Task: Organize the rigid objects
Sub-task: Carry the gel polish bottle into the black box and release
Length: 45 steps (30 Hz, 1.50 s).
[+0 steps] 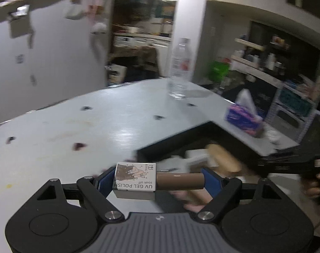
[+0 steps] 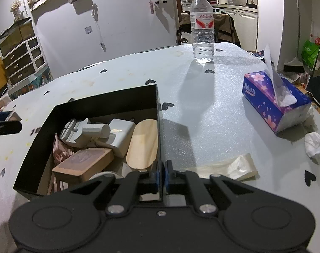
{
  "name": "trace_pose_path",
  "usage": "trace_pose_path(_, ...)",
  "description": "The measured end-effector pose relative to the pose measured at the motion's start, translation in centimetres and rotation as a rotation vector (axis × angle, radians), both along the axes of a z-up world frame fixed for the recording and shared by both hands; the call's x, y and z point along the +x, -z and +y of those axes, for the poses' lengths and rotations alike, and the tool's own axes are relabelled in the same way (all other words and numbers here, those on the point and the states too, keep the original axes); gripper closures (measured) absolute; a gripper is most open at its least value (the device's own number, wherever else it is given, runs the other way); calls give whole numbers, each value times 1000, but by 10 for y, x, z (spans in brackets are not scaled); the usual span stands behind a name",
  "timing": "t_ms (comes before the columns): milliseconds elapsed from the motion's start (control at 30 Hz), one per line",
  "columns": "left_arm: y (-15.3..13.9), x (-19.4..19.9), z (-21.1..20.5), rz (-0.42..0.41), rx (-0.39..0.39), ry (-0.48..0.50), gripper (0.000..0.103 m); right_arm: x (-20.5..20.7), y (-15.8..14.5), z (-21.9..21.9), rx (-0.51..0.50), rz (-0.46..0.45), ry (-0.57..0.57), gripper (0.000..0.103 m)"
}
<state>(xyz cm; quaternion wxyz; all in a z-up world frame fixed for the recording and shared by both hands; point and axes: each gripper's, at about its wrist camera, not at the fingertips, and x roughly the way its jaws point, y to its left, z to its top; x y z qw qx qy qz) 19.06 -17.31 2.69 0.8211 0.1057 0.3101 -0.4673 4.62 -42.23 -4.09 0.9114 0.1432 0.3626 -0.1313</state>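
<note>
- Between our left tongs (image 1: pixel 157 182) a gel polish bottle (image 1: pixel 157 182) lies crosswise, its white square body against the left blue pad and its brown cap end against the right one, so these tongs are clenched on it; the label reads "UV GEL POLISH soak off", seen upside down.
- We see the bottle raised above the desk (image 2: pixel 212 116), close to the near left corner of the black box (image 2: pixel 92 103).
- Our right tongs (image 2: pixel 161 179) are clenched on the right wall of the black box, at its near right corner, the thin wall standing between the two pads.
- Inside the box we count a wooden oval piece (image 2: pixel 143 145) lying along the right wall, a white rounded block (image 2: pixel 121 136) beside it, a grey cylinder (image 2: pixel 96 130) resting on a pale ribbed piece (image 2: pixel 72 131), a brown wooden block (image 2: pixel 84 164) toward the near side and something pink (image 2: pixel 59 149) along the left wall.
- Just right of our right tongs, a folded pale paper scrap (image 2: pixel 240 167) lies near the front edge of the desk.
- Toward the right edge we see a purple tissue box (image 2: pixel 273 103) with a tissue sticking up, and a crumpled white tissue (image 2: pixel 314 144) just in front of it.
- At the far edge of the desk a clear water bottle (image 2: pixel 202 25) stands upright, well apart from the box.
</note>
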Motion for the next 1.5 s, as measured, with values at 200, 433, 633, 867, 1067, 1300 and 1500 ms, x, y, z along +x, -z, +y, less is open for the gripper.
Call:
trace_pose_path(200,1,-29,-30,-26,90,235,18,-1,0,-1,3,-6,-5,97)
trace_pose_path(433,6,-30,-48,-74,257,455,18,-2,0,-1,3,-8,-8,97)
trace_pose_path(633,16,-12,-63,14,329,503,18,-2,0,-1,3,-8,-4,97)
trace_pose_path(867,17,-3,-70,143,321,436,9,-2,0,-1,3,-6,-9,97)
trace_pose_path(1067,13,-8,-69,139,330,431,8,-2,1,-2,9,-11,-10,96)
trace_pose_path(1300,13,-7,-71,160,331,409,7,-3,0,-2,10,-11,-10,96)
trace_pose_path(1500,11,-9,-71,159,337,399,6,-3,0,-2,9,-12,-10,96)
